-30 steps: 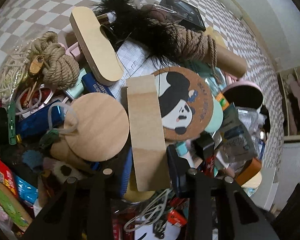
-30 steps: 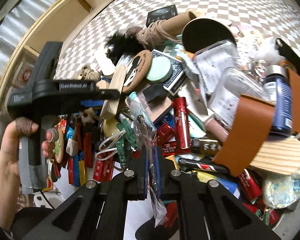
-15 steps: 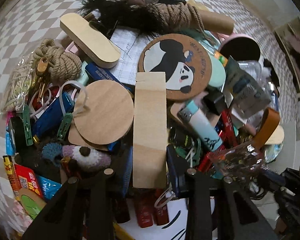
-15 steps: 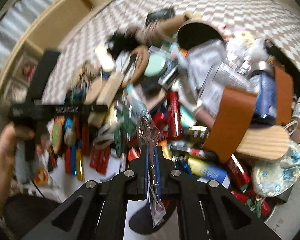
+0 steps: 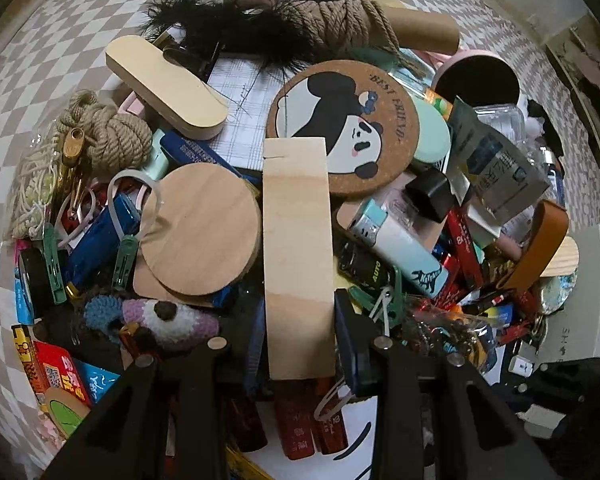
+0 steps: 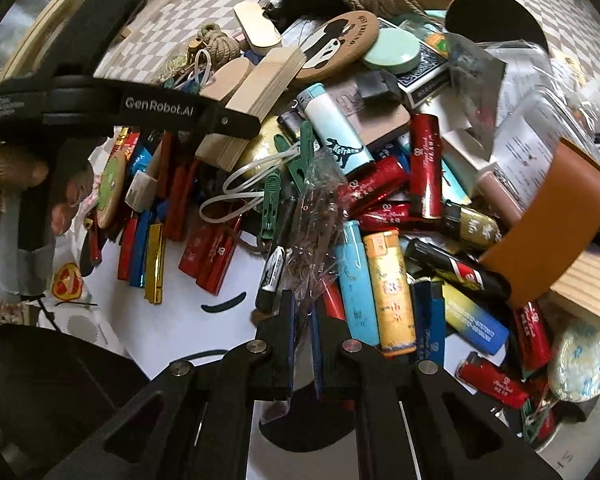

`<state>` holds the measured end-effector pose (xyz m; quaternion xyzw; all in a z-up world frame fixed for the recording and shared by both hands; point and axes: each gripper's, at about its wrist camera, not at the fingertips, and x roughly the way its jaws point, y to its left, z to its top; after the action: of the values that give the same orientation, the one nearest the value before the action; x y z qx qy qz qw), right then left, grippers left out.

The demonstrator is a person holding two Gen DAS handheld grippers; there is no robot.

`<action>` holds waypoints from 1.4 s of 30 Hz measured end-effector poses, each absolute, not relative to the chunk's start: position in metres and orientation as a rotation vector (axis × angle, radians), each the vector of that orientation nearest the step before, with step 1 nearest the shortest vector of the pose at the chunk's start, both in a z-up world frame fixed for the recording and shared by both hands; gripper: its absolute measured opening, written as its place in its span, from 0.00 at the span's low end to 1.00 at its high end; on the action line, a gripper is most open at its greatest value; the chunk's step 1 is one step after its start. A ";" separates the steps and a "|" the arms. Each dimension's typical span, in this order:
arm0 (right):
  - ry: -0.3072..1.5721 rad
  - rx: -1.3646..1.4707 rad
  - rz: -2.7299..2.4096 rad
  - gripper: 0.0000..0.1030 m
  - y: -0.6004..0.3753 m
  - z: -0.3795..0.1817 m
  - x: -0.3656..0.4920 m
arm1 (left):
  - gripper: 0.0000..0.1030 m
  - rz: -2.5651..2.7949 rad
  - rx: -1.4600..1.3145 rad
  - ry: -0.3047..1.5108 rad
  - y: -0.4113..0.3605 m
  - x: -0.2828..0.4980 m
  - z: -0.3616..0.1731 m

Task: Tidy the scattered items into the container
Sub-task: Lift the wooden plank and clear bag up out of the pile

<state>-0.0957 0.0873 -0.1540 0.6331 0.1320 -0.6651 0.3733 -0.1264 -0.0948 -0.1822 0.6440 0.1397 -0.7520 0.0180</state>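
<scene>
My left gripper (image 5: 300,344) is shut on a long pale wooden block (image 5: 298,256) and holds it over the pile; the block and gripper also show in the right wrist view (image 6: 256,96). My right gripper (image 6: 303,316) is shut on a crinkled clear plastic bag (image 6: 314,232) that stands up from the jaws, over the white tray (image 6: 180,320). A heap of items lies below: a panda cork coaster (image 5: 344,124), a round wooden disc (image 5: 202,236), a white-and-blue lighter (image 6: 336,136), several red, blue and yellow lighters (image 6: 388,292).
Rope bundles (image 5: 108,136), a black feather (image 5: 236,28), a cardboard tube (image 5: 420,28), a dark round tin (image 5: 476,80), a brown leather loop (image 6: 548,232), green clips (image 6: 270,196) and a crochet toy (image 5: 164,316) crowd the pile. Checkered cloth (image 5: 60,20) lies around it.
The left gripper has pulled back with the wooden block still held. The right gripper has moved nearer the white tray with the plastic bag, which now stands more upright.
</scene>
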 end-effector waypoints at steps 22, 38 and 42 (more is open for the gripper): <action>0.272 1.621 -1.713 0.59 0.071 -0.156 -0.099 | 0.38 -2.344 1.965 0.521 -0.103 -0.124 -0.190; 0.255 1.650 -1.829 0.10 0.064 -0.154 -0.106 | 0.34 -2.318 1.957 0.469 -0.106 -0.121 -0.200; 0.197 1.646 -1.870 0.10 0.080 -0.145 -0.113 | 0.31 -2.330 1.949 0.443 -0.107 -0.117 -0.199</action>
<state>-0.1128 0.0803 -0.1447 0.6250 0.0748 -0.7099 0.3158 -0.1168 -0.1074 -0.1987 0.6346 0.1443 -0.7584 0.0359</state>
